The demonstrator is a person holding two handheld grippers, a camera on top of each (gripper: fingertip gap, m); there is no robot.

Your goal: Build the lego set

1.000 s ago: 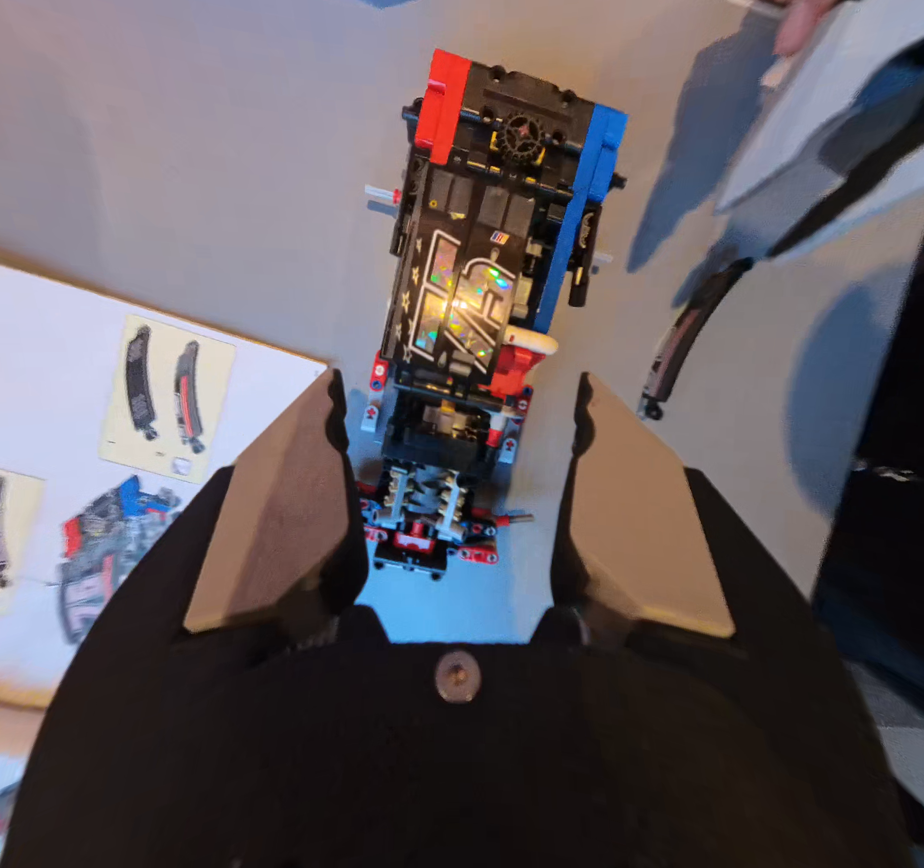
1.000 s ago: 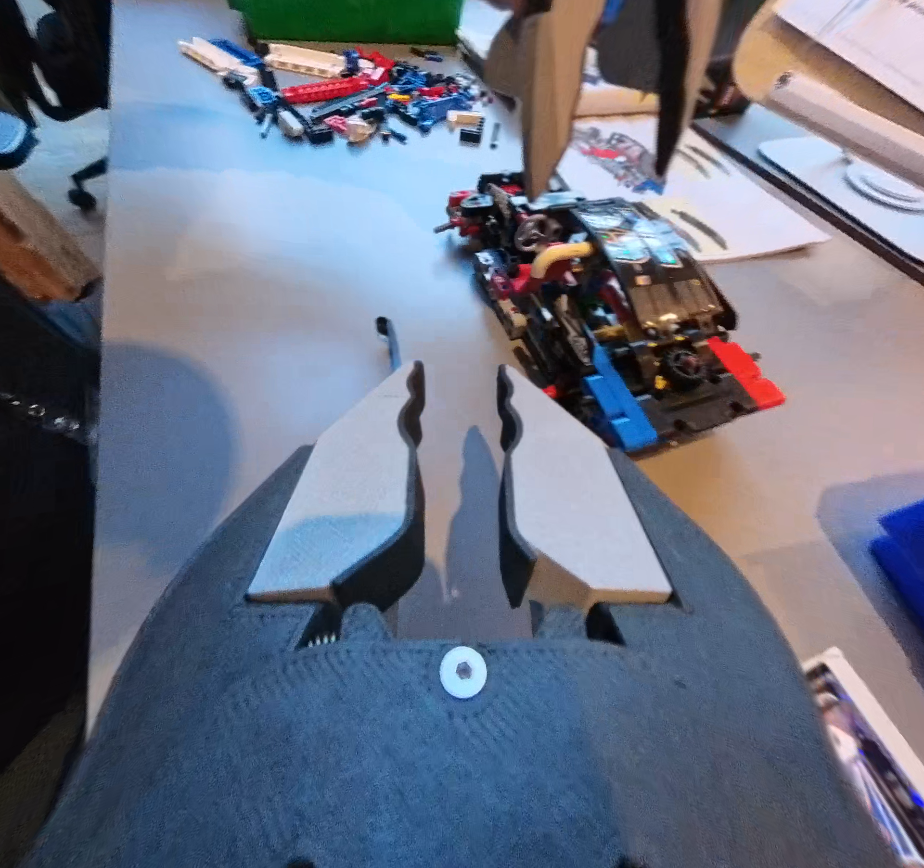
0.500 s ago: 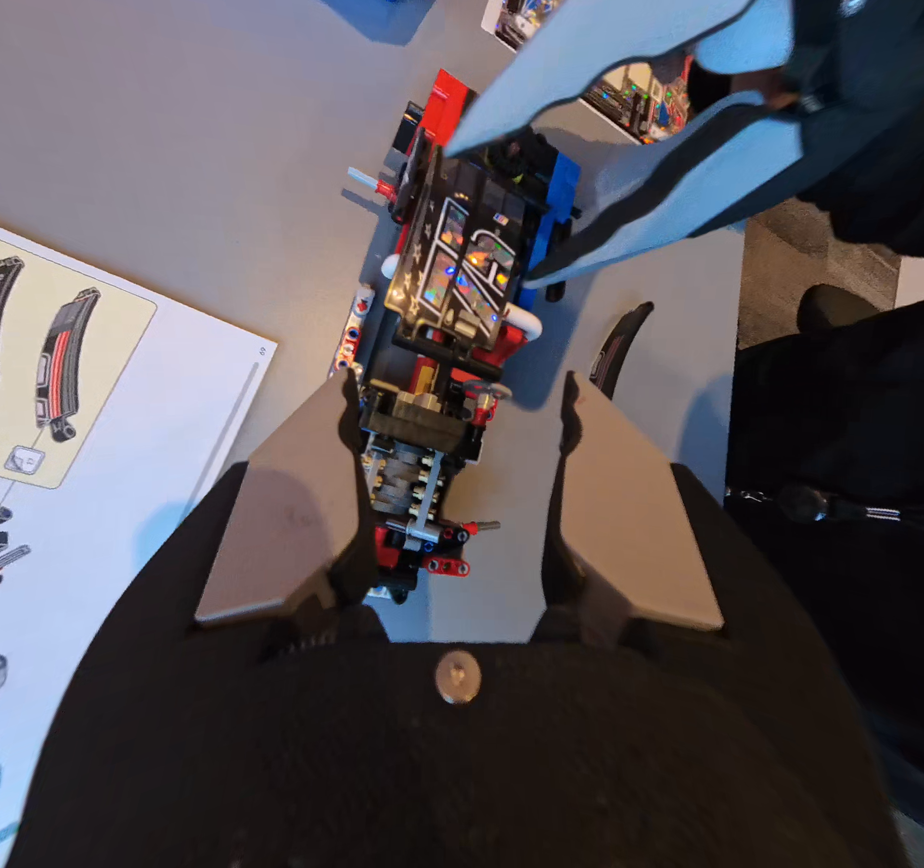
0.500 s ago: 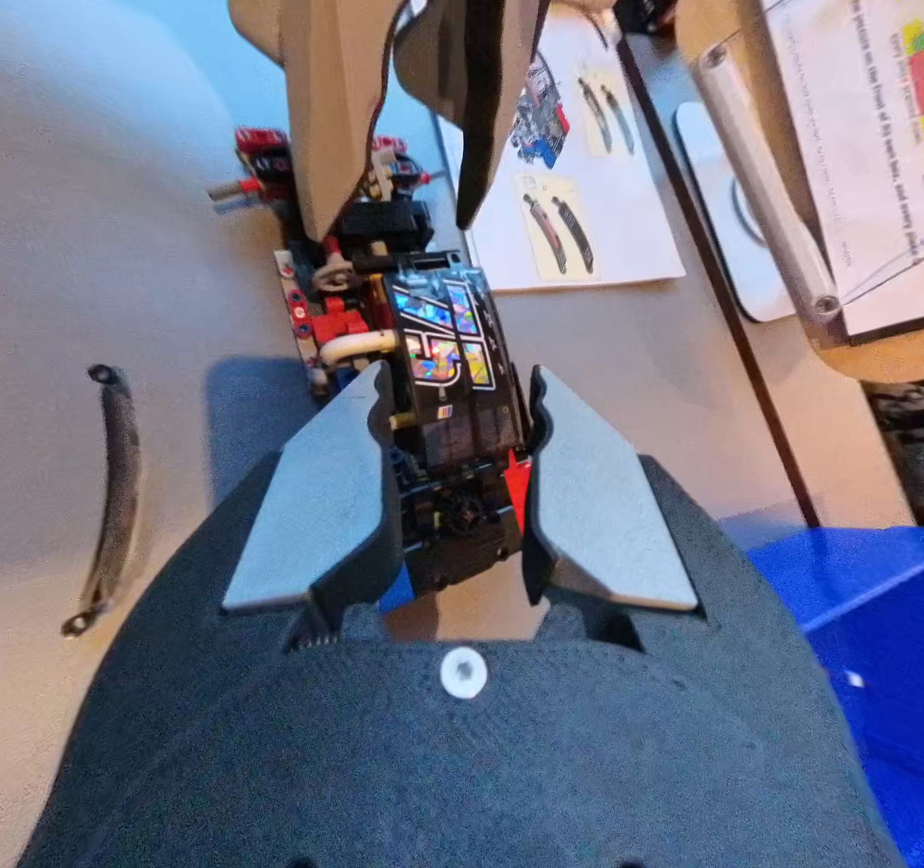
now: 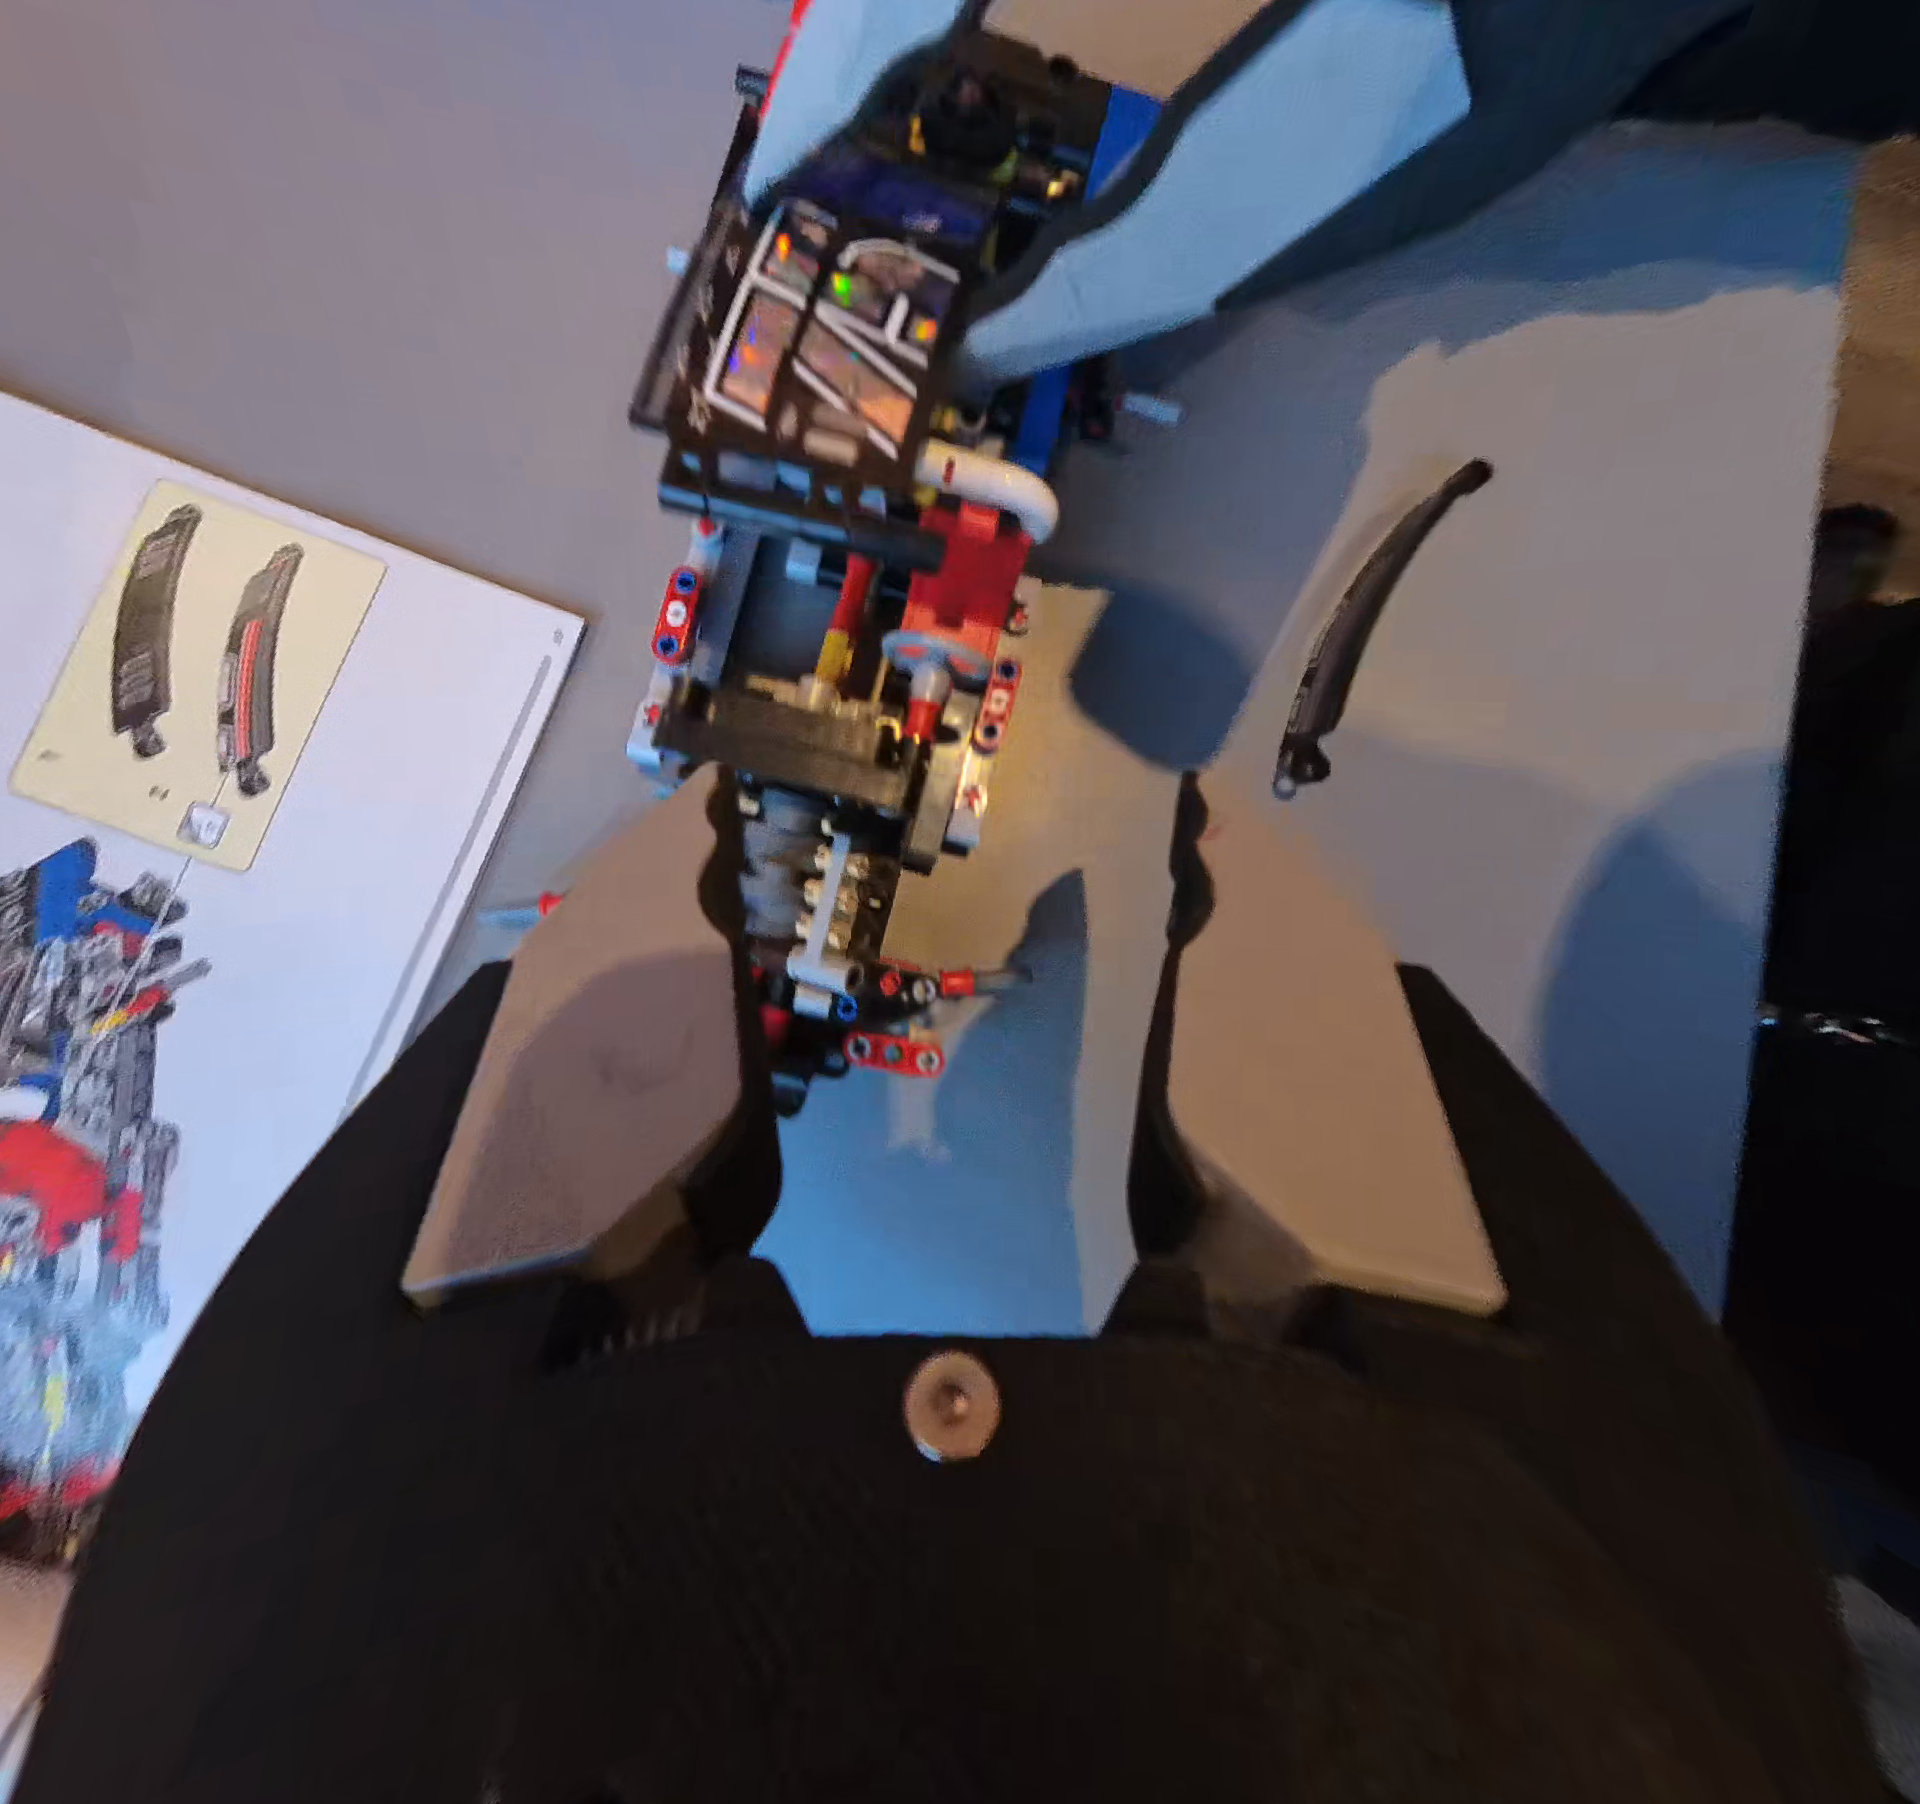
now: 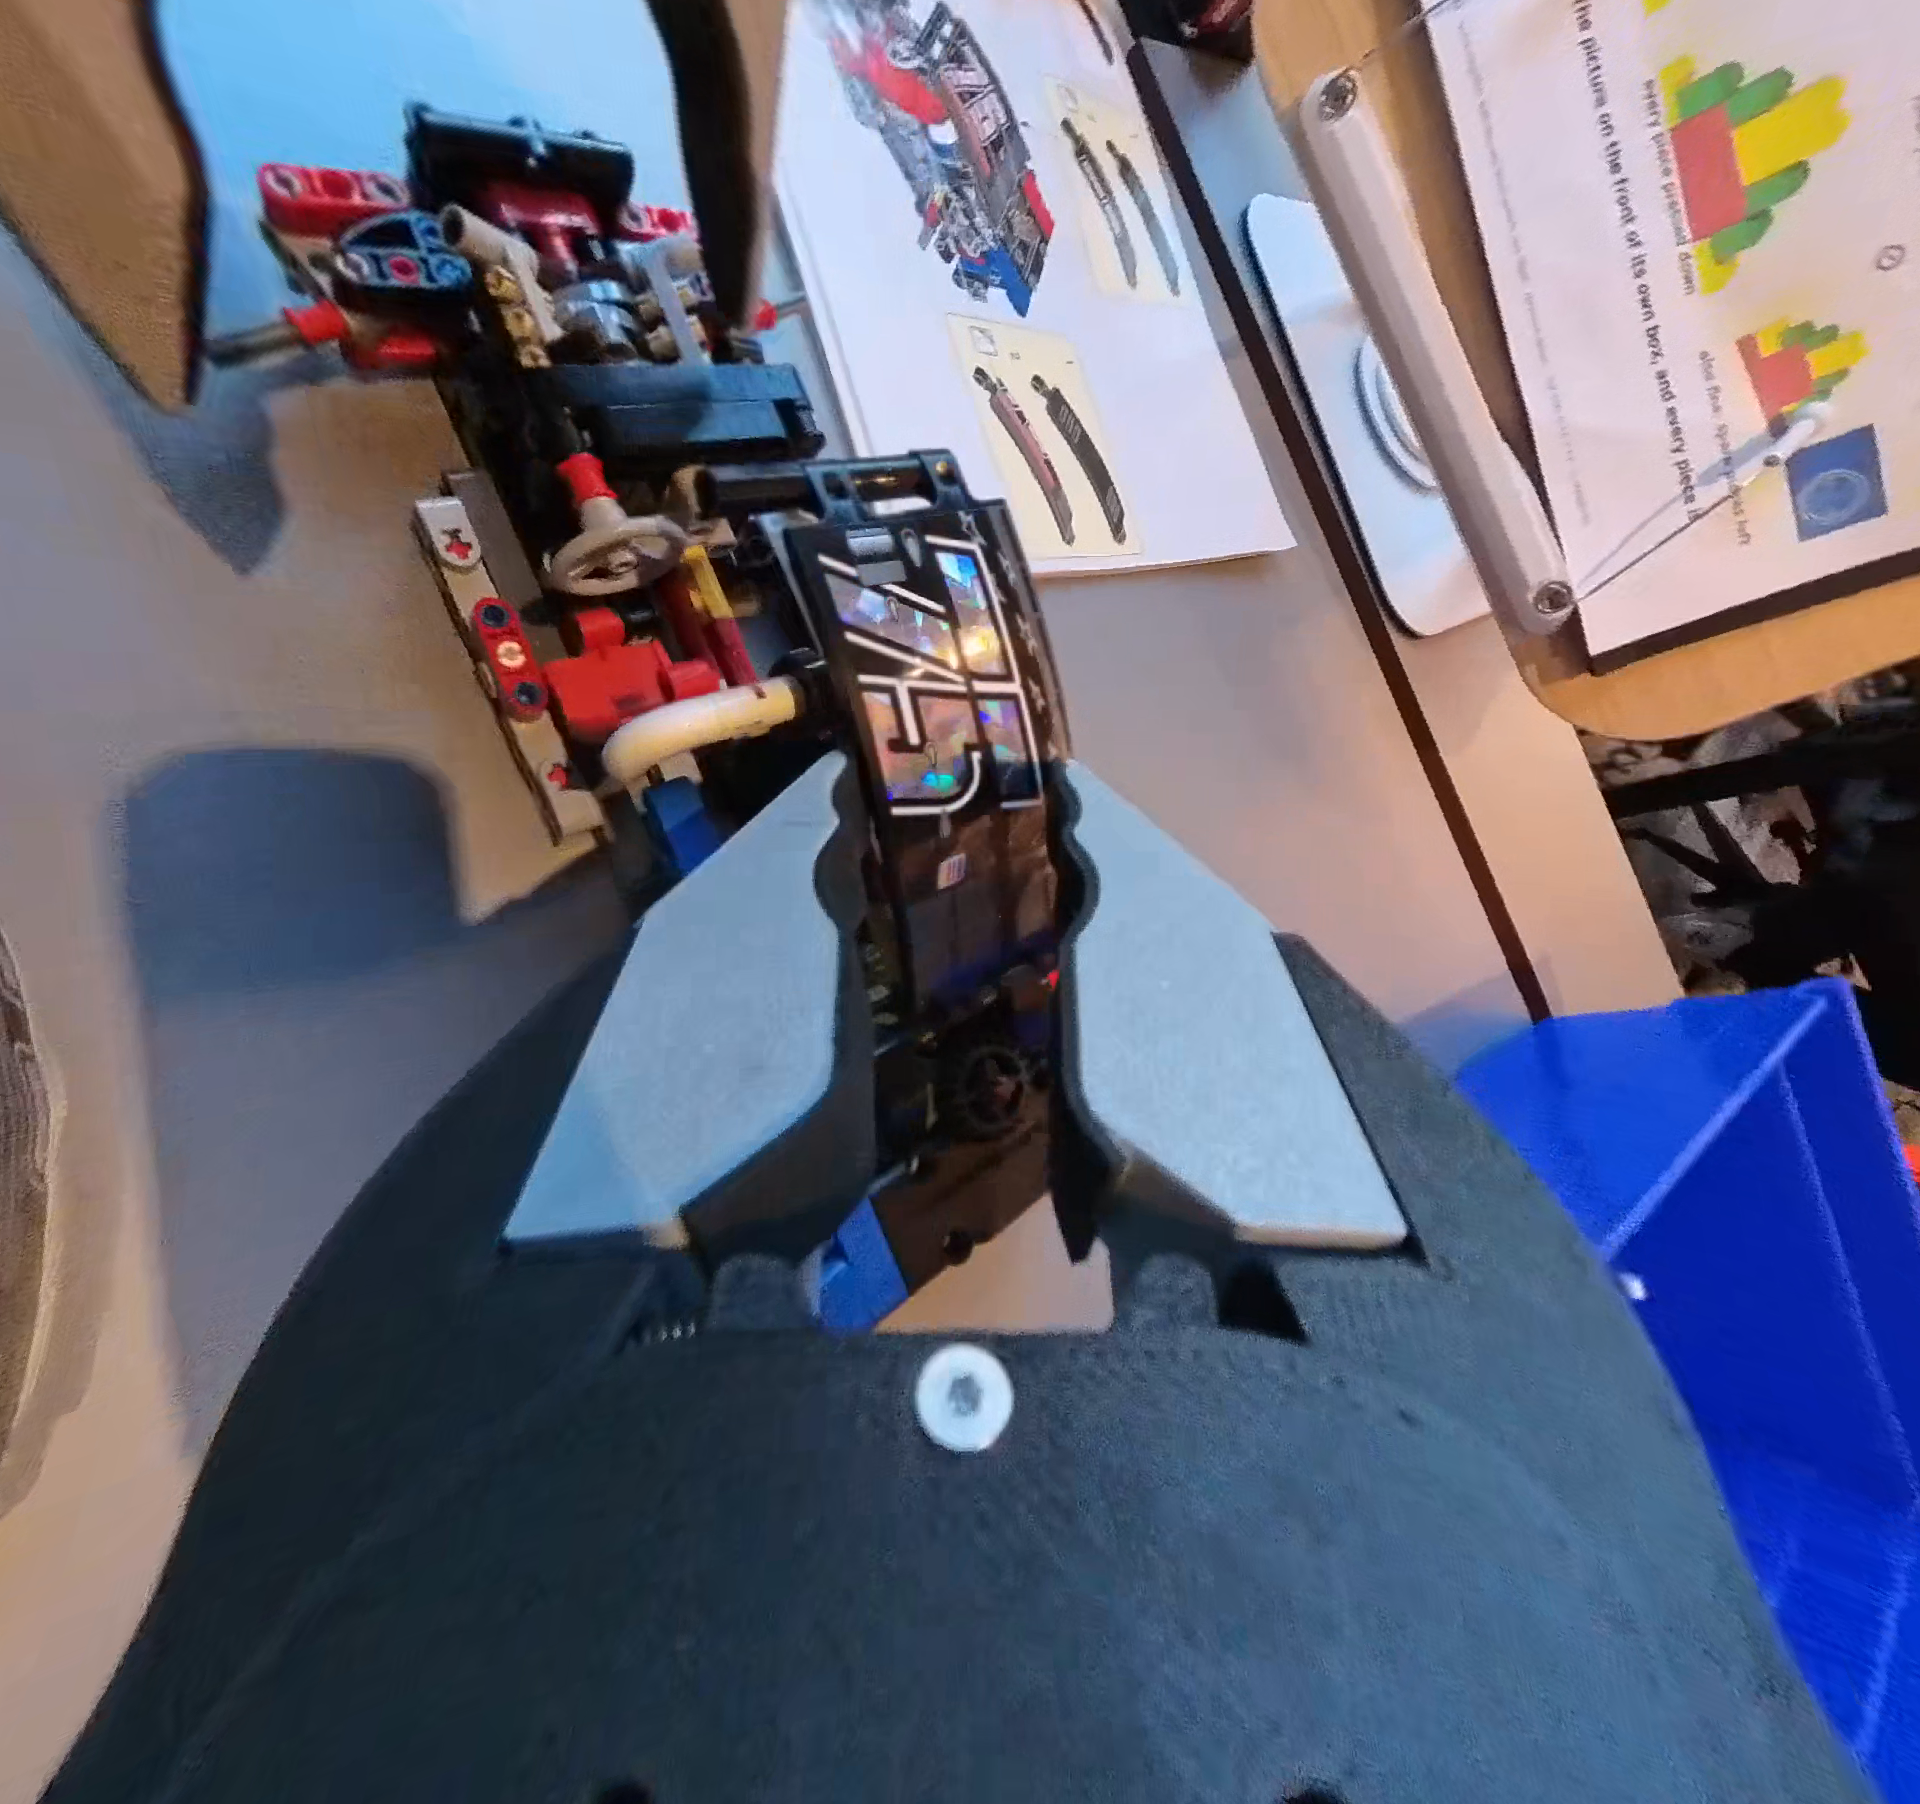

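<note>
The lego car (image 5: 831,549), black with a shiny sticker roof, red and blue parts and a white hose, lies on the grey table (image 5: 312,196). My right gripper (image 6: 956,819) is shut on the car's rear body (image 6: 966,715), one finger on each side. It shows at the top of the left wrist view (image 5: 1039,196). My left gripper (image 5: 951,819) is open and straddles the car's front end, which is nearest the left finger. It shows at the top left of the right wrist view (image 6: 416,196). The car is tilted onto one side.
A curved black lego piece (image 5: 1361,622) lies loose on the table right of the car. The open instruction booklet (image 5: 343,819) lies left of it, also in the right wrist view (image 6: 1039,300). A blue bin (image 6: 1714,1235) and a picture board (image 6: 1662,196) stand beside the booklet. Tip to tip, the grippers are about 9 cm apart. My left gripper's tips are some 10 cm from the curved black lego piece (image 5: 1361,622).
My right gripper came from the open table over the car's rear and closed on it. The car has tilted. My left gripper has moved closer around the car's front.
</note>
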